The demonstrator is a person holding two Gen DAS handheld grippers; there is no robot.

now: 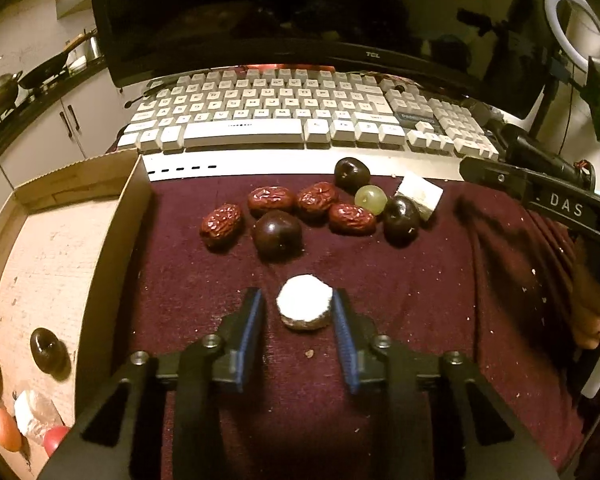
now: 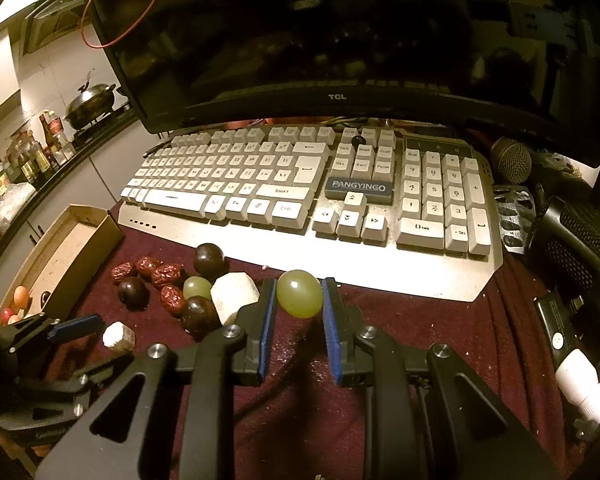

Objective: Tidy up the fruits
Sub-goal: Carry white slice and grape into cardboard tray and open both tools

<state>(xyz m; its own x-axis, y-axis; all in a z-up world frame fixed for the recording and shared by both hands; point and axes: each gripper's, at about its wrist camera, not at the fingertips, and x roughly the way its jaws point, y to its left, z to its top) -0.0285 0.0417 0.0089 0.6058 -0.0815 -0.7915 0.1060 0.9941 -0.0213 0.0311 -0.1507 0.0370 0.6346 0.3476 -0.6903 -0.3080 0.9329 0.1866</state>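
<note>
On the maroon cloth (image 1: 380, 300) lie several red dates (image 1: 270, 200), dark round fruits (image 1: 277, 234), a green grape (image 1: 370, 199) and a white chunk (image 1: 418, 196). My left gripper (image 1: 298, 308) is open around a white-topped round piece (image 1: 305, 307); the right pad touches it, the left pad stands apart. It shows in the right wrist view (image 2: 118, 336) too. My right gripper (image 2: 299, 294) is shut on a second green grape (image 2: 299, 293), held in front of the keyboard.
A cardboard box (image 1: 60, 240) at the left holds a dark fruit (image 1: 47, 350), orange and red fruits (image 1: 4, 428) and a white piece. A keyboard (image 1: 284, 116) and monitor (image 1: 300, 12) stand behind. Microphones (image 2: 572, 240) lie at the right.
</note>
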